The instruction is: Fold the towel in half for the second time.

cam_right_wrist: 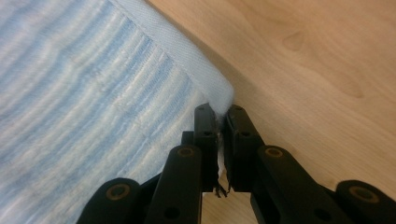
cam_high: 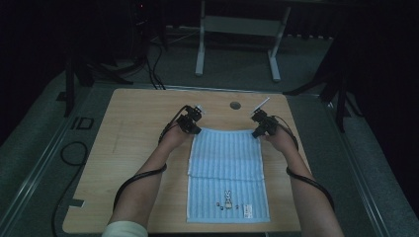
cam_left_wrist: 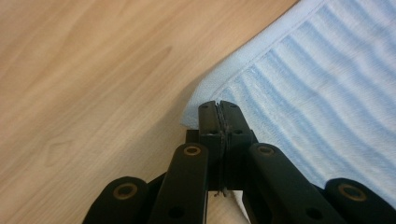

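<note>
A light blue striped towel (cam_high: 227, 173) with a small rabbit print lies on the wooden table (cam_high: 133, 148), its far part folded over the near part. My left gripper (cam_high: 192, 129) is shut on the towel's far left corner (cam_left_wrist: 201, 105); its jaws pinch the white hem. At the far right corner (cam_right_wrist: 219, 95), my right gripper (cam_high: 257, 132) is shut on the towel, with cloth squeezed between the two pads. Both corners sit slightly raised off the table. In the gripper views the striped cloth (cam_left_wrist: 327, 93) (cam_right_wrist: 79, 116) spreads away from the jaws.
A round cable hole (cam_high: 235, 105) sits near the table's far edge. Cables trail from both grippers along the forearms. Beyond the table stand a white metal frame (cam_high: 237, 44) and dark stands on grey floor. Bare wood lies left of the towel.
</note>
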Tool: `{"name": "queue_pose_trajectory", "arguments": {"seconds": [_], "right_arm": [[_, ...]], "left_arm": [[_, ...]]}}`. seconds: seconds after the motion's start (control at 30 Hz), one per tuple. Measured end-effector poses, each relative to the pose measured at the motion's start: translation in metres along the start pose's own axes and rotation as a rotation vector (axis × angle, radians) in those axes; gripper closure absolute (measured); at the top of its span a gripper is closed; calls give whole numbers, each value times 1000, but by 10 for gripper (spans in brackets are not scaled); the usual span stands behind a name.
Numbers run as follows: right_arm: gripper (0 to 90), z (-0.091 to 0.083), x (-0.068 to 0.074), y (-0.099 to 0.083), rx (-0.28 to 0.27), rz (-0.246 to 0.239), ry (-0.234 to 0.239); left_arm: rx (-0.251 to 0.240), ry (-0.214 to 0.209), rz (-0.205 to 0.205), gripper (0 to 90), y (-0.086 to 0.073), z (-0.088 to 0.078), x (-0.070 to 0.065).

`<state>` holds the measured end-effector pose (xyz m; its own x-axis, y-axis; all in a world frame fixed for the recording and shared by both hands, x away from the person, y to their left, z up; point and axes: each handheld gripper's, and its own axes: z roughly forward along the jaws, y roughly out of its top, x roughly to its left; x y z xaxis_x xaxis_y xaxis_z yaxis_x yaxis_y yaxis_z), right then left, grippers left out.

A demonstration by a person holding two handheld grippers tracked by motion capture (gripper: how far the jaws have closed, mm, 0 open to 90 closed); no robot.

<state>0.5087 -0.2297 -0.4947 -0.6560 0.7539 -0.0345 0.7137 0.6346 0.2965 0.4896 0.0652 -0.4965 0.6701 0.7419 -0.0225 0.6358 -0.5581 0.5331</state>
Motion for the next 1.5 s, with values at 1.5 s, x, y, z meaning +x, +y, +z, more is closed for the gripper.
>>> {"name": "queue_pose_trajectory", "arguments": {"seconds": [1.5], "right_arm": [[843,-118,93,-94,-235,-342,-42]], "left_arm": [[-223,-70,197,885,-90,-124,-81]]}}
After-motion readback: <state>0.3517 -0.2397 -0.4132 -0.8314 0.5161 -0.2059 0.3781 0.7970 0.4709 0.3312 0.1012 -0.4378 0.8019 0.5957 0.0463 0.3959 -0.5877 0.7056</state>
